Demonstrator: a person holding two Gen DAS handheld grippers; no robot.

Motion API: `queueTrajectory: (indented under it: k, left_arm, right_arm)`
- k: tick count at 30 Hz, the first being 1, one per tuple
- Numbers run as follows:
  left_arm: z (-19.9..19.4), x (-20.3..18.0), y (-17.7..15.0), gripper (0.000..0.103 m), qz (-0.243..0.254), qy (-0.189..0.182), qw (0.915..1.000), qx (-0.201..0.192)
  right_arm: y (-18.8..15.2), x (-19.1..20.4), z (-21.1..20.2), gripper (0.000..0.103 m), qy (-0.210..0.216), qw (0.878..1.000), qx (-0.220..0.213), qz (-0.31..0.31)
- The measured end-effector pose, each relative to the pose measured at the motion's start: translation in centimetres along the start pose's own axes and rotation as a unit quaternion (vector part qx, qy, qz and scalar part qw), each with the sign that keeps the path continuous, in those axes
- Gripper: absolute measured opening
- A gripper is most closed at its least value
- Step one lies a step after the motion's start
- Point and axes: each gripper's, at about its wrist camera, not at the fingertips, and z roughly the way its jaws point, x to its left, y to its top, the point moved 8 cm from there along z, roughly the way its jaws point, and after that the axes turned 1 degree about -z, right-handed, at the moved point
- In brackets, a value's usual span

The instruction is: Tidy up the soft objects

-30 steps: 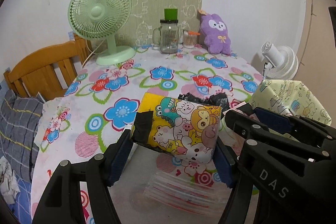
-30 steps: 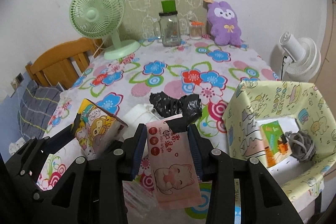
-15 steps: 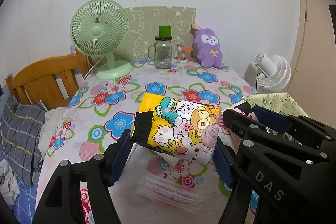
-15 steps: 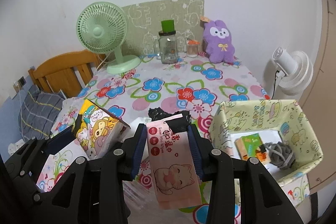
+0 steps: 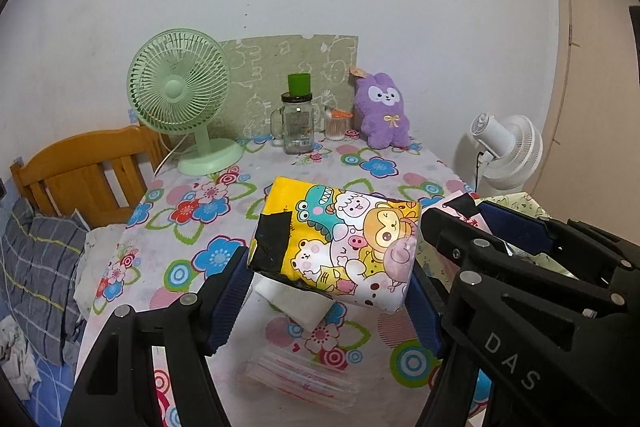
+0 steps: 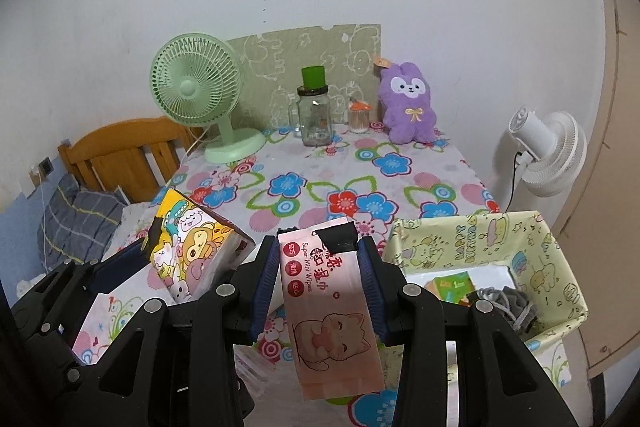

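Observation:
My left gripper (image 5: 328, 291) is shut on a yellow cartoon-print tissue pack (image 5: 340, 243) and holds it in the air above the flowered table (image 5: 208, 211). The pack also shows at the left of the right wrist view (image 6: 192, 247). My right gripper (image 6: 318, 287) is shut on a pink wet-wipes pack (image 6: 328, 307) and holds it up just left of the pale yellow fabric box (image 6: 532, 251). The box holds a green packet (image 6: 452, 283) and a grey bundle (image 6: 504, 303).
A green fan (image 5: 180, 95), a glass jar (image 5: 298, 123) and a purple plush (image 5: 384, 111) stand at the table's back. A clear plastic packet (image 5: 304, 375) lies under my left gripper. A wooden chair (image 5: 80, 171) is at the left, a white fan (image 6: 548, 155) at the right.
Both grippers have risen and pulled back from the table with their packs; the table and box now look farther away and lower.

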Motion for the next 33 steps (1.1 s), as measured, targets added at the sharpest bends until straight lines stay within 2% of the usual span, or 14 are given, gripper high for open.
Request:
queueTrajectory:
  k: [33]
  left_arm:
    - [2.6,-7.9,2.0,0.074,0.031,-0.032,0.999,0.001]
  right_arm:
    - [0.9,-8.4,-0.1,0.043,-0.03,0.999,-0.01,0.031]
